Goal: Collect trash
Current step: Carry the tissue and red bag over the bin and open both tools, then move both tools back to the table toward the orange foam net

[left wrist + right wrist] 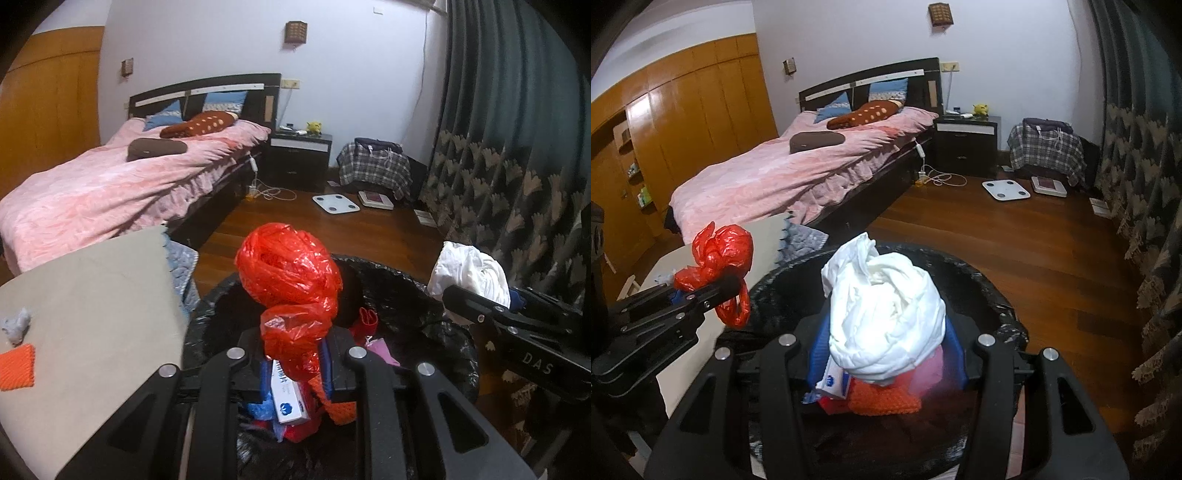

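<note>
Under both your grippers sits the big black trash bin [424, 295], and above it your right gripper [886, 354] squeezes the white bag [886, 314] while your left gripper [295, 358] squeezes the red bag [291, 280].

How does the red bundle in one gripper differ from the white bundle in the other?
The red plastic bag is shiny and crinkled, with a knotted tail; the white wad is matte, soft and rounder. The red one sits in the left gripper, the white one in the right gripper. Both are held above the black-lined bin.
</note>
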`<state>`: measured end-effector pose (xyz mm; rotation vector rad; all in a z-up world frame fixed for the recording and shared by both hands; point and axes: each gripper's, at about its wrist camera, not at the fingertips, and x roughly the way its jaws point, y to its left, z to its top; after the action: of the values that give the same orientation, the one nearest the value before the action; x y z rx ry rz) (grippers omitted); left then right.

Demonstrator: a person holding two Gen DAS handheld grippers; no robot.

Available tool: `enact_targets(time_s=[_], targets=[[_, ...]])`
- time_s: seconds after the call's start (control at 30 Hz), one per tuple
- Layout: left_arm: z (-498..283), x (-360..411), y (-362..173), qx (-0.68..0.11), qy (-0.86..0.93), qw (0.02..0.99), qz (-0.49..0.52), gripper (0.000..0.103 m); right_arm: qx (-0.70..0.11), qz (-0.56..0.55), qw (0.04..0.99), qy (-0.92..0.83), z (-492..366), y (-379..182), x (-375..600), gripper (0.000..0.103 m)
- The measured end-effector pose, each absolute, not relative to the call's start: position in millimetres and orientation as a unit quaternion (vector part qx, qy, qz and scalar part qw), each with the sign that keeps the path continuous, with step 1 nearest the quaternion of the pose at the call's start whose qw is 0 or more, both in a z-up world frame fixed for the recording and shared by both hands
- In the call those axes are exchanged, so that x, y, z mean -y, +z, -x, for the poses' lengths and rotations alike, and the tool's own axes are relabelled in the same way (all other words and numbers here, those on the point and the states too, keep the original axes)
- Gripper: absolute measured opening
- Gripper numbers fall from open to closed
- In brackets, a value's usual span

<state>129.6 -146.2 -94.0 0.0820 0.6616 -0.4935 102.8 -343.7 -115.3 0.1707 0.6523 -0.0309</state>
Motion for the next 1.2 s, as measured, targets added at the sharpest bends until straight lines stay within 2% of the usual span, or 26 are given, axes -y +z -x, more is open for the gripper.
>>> enact_targets(time_s=[0.2, 0.27, 0.33, 0.4, 0.47, 0.5, 0.57, 0.6, 0.7, 0.9, 1.2], targets=[[-141.0, 159.8, -104.7, -0.334, -0.250, 0.908, -0.045, 0.021, -0.326, -0.090, 0.941, -0.022, -111.6, -124.8, 354.0, 0.050], [-144.9, 160.9, -107.9, -0.341, -0.259, 0.903, -0.045, 0.025, -0.327, -0.090, 0.940, -0.025, -113.6, -127.3, 356.4, 0.053], [-147.2, 160.5, -109.7, -0.343, -0.261, 0.901, -0.040, 0.039, -0.325, -0.089, 0.941, -0.030, -115.0, -127.6, 357.3, 0.062], [-150.2, 158.1, -110.6, -0.348, -0.263, 0.899, -0.033, 0.048, -0.326, -0.090, 0.941, -0.032, -116.7, -127.1, 360.0, 0.064], [-151.1, 154.9, -108.3, -0.346, -0.262, 0.900, -0.025, 0.055, -0.320, -0.091, 0.942, -0.035, -114.2, -125.0, 362.3, 0.074], [-150.1, 151.4, -105.7, -0.342, -0.260, 0.903, -0.023, 0.062, -0.317, -0.091, 0.943, -0.036, -113.4, -123.9, 362.5, 0.077], [-148.0, 146.7, -101.0, -0.333, -0.256, 0.907, -0.021, 0.071, -0.309, -0.090, 0.946, -0.041, -109.8, -121.5, 362.9, 0.091], [-147.1, 144.0, -98.9, -0.329, -0.256, 0.909, -0.019, 0.075, -0.303, -0.091, 0.948, -0.040, -108.3, -119.5, 362.1, 0.091], [-145.5, 132.7, -92.2, -0.325, -0.249, 0.912, -0.013, 0.076, -0.297, -0.098, 0.949, -0.042, -104.5, -113.4, 364.7, 0.092], [-135.0, 103.4, -74.5, -0.302, -0.215, 0.929, -0.016, 0.090, -0.283, -0.100, 0.953, -0.039, -94.7, -96.4, 356.5, 0.096], [-114.6, 39.5, -65.9, -0.294, -0.151, 0.944, -0.006, 0.094, -0.284, -0.078, 0.956, 0.010, -93.7, -82.4, 303.8, 0.098]])
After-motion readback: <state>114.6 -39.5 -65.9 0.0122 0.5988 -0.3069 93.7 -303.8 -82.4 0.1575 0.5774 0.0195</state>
